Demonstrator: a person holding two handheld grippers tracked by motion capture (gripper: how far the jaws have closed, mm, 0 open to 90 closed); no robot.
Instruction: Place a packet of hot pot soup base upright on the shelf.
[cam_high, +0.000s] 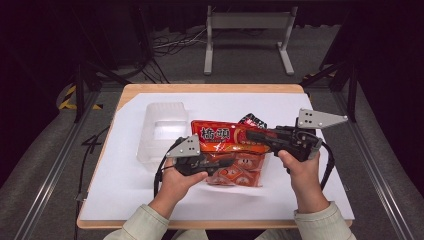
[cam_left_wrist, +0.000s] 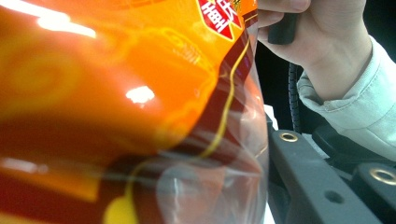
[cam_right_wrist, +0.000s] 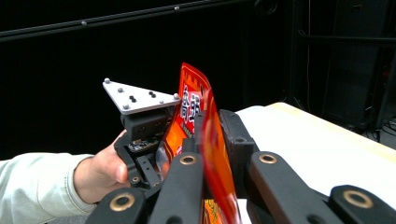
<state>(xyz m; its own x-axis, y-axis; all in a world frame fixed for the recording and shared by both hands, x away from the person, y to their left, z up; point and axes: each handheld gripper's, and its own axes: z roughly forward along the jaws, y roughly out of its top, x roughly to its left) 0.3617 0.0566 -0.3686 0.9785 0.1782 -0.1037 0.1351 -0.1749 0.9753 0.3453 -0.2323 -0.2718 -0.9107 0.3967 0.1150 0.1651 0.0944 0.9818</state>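
Note:
A glossy red and orange snack bag (cam_high: 225, 142) hangs above the table between my two grippers. My left gripper (cam_high: 231, 162) comes in from the left and is shut on the bag's lower near edge. In the left gripper view the bag (cam_left_wrist: 140, 102) is pressed up close and hides one jaw, while a black finger (cam_left_wrist: 303, 177) shows at the right. My right gripper (cam_high: 250, 135) reaches in from the right and is shut on the bag's upper right edge. In the right gripper view the bag (cam_right_wrist: 205, 107) stands edge-on, pinched in my right gripper (cam_right_wrist: 215, 125).
A clear plastic tub (cam_high: 162, 127) stands on the white sheet (cam_high: 140, 200) left of the bag. A dark packet (cam_high: 252, 120) lies just behind the bag. Beyond the table's far edge a metal stand (cam_high: 247, 22) rests on the floor.

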